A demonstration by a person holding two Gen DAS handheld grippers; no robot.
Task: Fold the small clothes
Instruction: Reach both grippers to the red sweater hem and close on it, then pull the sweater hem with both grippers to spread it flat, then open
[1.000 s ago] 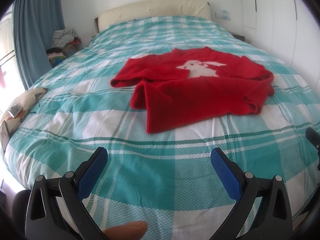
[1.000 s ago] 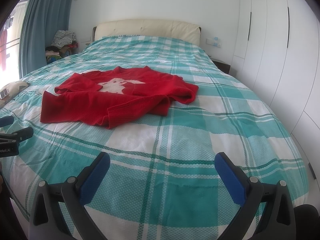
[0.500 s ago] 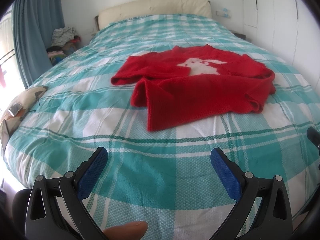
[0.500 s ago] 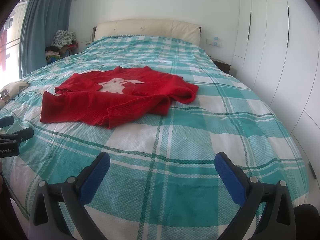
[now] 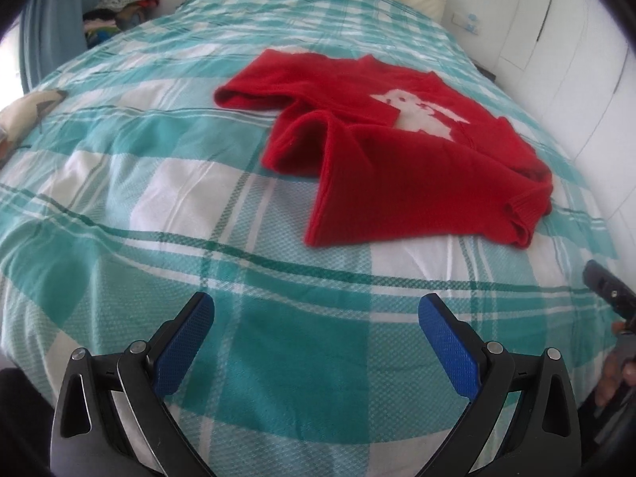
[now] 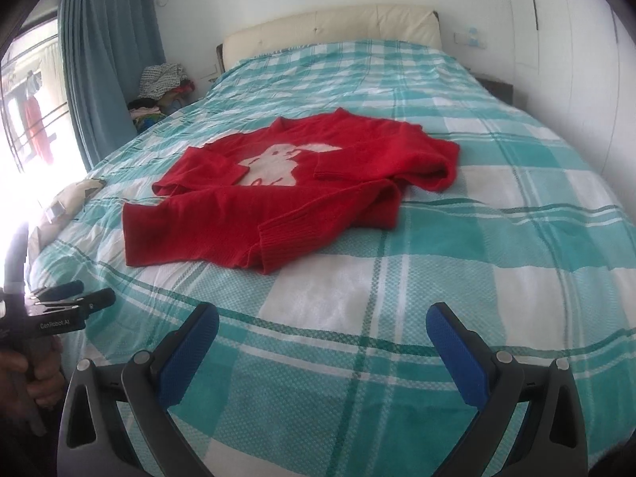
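A small red sweater [image 5: 397,159] with a white rabbit picture lies crumpled on the bed, sleeves folded over its body; it also shows in the right wrist view [image 6: 294,190]. My left gripper [image 5: 316,318] is open and empty, over the bedspread short of the sweater's near hem. My right gripper [image 6: 322,326] is open and empty, over the bedspread in front of the sweater's cuff. The left gripper's body shows at the left edge of the right wrist view [image 6: 59,310].
The bed has a teal and white checked cover [image 6: 477,246] and a cream headboard [image 6: 330,28]. A blue curtain [image 6: 103,71] and a pile of clothes [image 6: 163,83] stand at the far left. White wardrobes [image 6: 576,59] line the right. A cushion [image 5: 24,111] lies at the bed's left edge.
Both grippers have moved closer to the sweater and tilted. The left view has swung left, the right view right. The sweater has not moved. Both stay open.
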